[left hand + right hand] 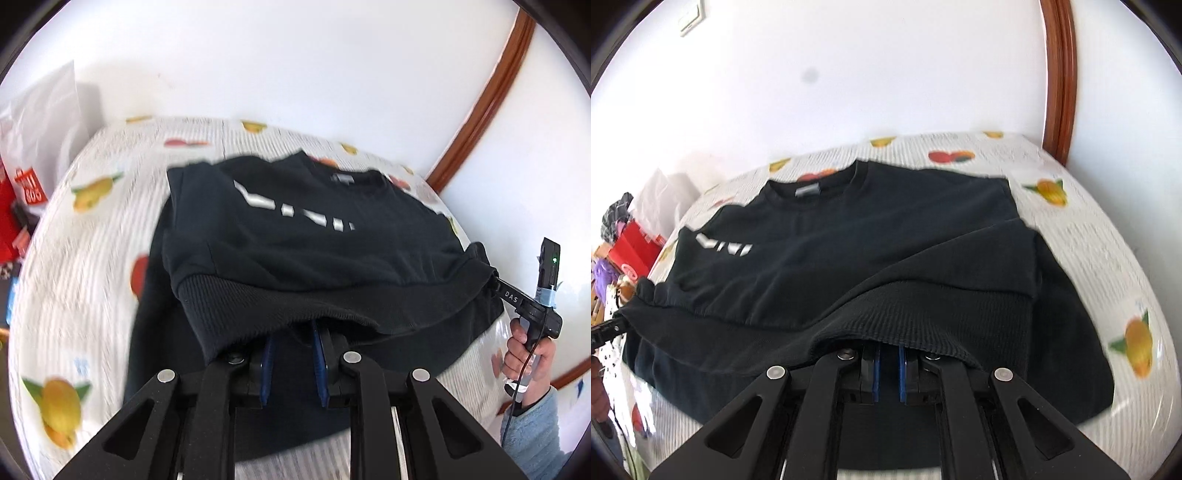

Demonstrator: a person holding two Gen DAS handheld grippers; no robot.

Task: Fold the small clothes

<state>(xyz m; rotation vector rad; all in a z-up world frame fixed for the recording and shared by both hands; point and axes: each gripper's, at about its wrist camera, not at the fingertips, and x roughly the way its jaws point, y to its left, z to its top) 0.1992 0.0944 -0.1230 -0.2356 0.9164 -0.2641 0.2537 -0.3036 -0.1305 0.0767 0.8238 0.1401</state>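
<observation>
Black sweatshirt (295, 240) lies chest-up on the fruit-print bedspread (92, 240), collar toward the wall; its ribbed hem (295, 299) is raised off the bed at two places, so the bottom-to-top fold looks to be in hand.

Risks, as judged: hem held only by narrow pinches, so the thick rib could slip from either grip if the two sides part and tauten the cloth; unequal lift would lay the fold askew; the slack sagging between the grips may bunch under the fold.

Left gripper (291, 332): jaws nearly together, clamped on the hem, tips buried in cloth.

Right gripper (888, 345): jaws almost closed, pinching the hem; in the left wrist view its tip bites the hem's far corner.
</observation>
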